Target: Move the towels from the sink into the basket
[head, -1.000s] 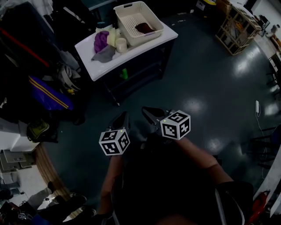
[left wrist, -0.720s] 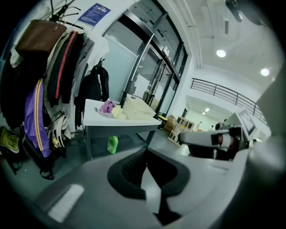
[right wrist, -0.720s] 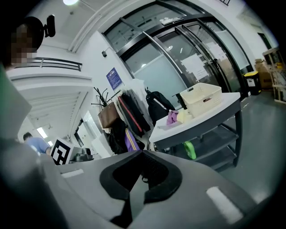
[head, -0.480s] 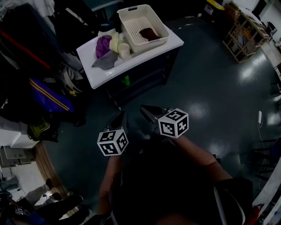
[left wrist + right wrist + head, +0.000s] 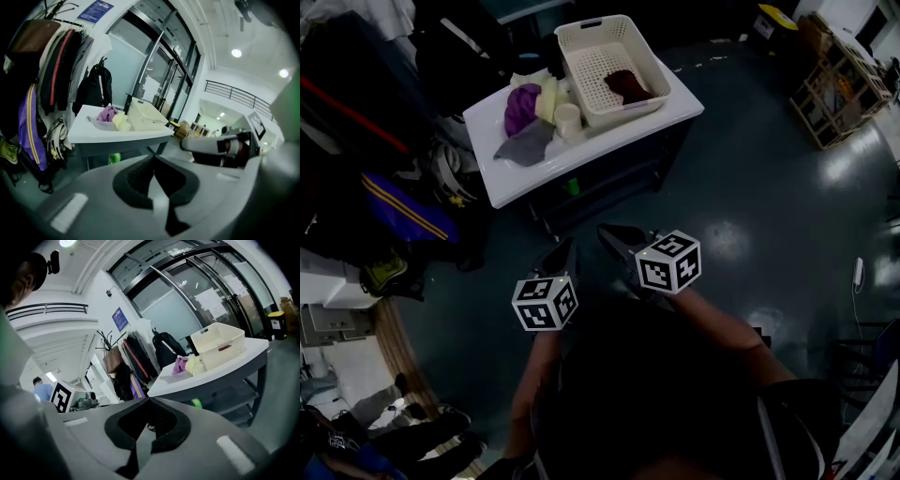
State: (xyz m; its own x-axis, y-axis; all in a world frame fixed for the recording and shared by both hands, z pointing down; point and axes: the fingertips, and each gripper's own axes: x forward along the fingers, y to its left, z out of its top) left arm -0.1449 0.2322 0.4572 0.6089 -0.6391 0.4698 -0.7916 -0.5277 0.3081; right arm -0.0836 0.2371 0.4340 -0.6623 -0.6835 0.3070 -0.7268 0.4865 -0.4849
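Your left hand-held gripper (image 5: 566, 249) and right hand-held gripper (image 5: 607, 232) both have jaws together, empty, well short of the white bench (image 5: 614, 117), where purple, yellow and grey towels (image 5: 530, 101) lie heaped just left of the basket (image 5: 583, 36), one dark red towel (image 5: 628, 86) inside it.

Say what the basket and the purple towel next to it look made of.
Basket: likely moulded plastic, cream, matte; stiff walls, perforated floor, handle slot in the rim. Purple towel: soft cloth, matte; it lies crumpled in folds. The exact fibre cannot be told.
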